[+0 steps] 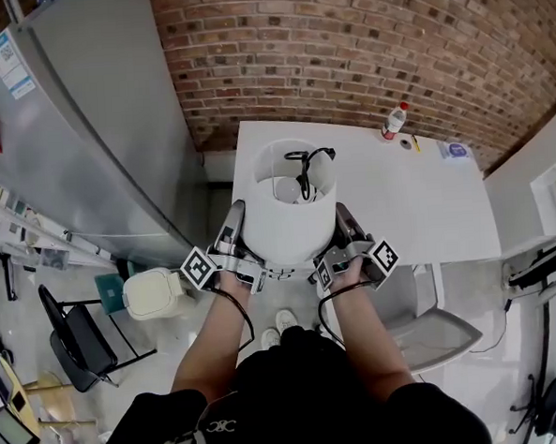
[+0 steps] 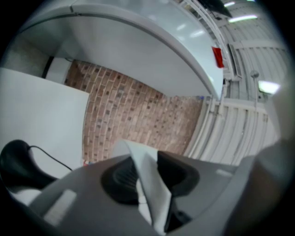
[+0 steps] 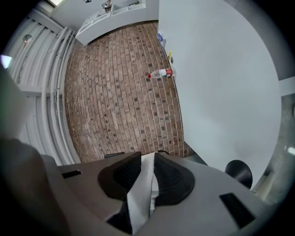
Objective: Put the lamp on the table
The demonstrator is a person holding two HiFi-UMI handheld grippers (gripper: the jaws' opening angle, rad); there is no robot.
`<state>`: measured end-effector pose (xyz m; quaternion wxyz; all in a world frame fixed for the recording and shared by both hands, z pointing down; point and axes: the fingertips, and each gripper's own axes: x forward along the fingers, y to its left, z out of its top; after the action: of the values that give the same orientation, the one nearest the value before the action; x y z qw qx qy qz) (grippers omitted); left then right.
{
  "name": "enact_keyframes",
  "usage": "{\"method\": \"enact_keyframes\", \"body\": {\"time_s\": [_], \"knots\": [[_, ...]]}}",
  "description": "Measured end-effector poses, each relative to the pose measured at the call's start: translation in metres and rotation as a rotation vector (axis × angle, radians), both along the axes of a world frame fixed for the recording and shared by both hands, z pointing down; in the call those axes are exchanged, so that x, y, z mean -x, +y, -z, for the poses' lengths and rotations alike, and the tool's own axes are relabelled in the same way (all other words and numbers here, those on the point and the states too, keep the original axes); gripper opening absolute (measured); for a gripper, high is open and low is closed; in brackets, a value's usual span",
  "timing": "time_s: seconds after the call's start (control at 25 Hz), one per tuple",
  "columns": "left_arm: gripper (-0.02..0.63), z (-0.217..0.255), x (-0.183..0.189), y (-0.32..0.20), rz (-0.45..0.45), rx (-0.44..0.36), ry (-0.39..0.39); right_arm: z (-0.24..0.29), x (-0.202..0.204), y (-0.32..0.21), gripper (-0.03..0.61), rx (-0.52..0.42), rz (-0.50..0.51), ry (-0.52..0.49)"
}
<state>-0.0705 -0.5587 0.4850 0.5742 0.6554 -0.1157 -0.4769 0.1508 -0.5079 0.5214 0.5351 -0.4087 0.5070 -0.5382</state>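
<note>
- way out left of the left claw (image 1: 233, 221): big grey fridge (image 1: 94, 124); lower down on the floor, a black chair (image 1: 74, 341); closer in, just left of that claw's marker cube, a small cream bin (image 1: 154, 291)
- left claw: clamped onto the left side of the lamp (image 1: 291, 206); both black pads (image 2: 122, 177) pressed against a white fold of the shade, nothing else between them
- between the two claws: the lamp itself, white round shade, open top facing up, black cord (image 1: 305, 168) looped inside; held up off the surface, over the near end of the white table (image 1: 427, 207)
- right claw (image 1: 347, 223): same deal on the lamp's right side; pads (image 3: 173, 177) squeezed on a strip of white shade
- ahead and right of the right claw: most of the table top, plain white
- far ahead-right of that claw: a clear bottle (image 1: 395, 120) with a red cap, standing near the table's far edge by the brick wall (image 1: 360, 33); a couple of tiny bits beside it, too small to tell
</note>
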Motion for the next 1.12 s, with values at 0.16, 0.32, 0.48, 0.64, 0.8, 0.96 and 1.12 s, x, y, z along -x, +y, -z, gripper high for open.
{"method": "enact_keyframes", "body": {"time_s": [0.16,0.32,0.48,0.64,0.8,0.96,1.12], "knots": [[0.107,-0.004,-0.019,-0.020,-0.008,0.003,-0.014,-0.006,-0.019,-0.018,0.081,0.001,-0.004,0.012],[0.109,-0.011,-0.034,-0.046,-0.018,0.011,-0.015,-0.011,-0.034,-0.045,0.081,-0.005,-0.002,0.022],[0.109,-0.014,-0.047,-0.074,-0.035,-0.010,-0.018,-0.019,-0.045,-0.074,0.081,-0.018,0.012,0.017],[0.107,-0.017,-0.056,-0.095,-0.092,-0.065,-0.002,-0.022,-0.053,-0.095,0.080,-0.072,0.010,-0.029],[0.107,-0.030,-0.060,-0.113,-0.117,-0.076,-0.004,-0.034,-0.056,-0.113,0.080,-0.101,0.018,-0.031],[0.107,-0.049,-0.064,-0.121,-0.128,-0.055,-0.015,-0.053,-0.060,-0.118,0.080,-0.090,0.031,-0.020],[0.107,-0.064,-0.064,-0.123,-0.118,-0.021,-0.011,-0.068,-0.060,-0.121,0.080,-0.064,0.040,-0.014]]}}
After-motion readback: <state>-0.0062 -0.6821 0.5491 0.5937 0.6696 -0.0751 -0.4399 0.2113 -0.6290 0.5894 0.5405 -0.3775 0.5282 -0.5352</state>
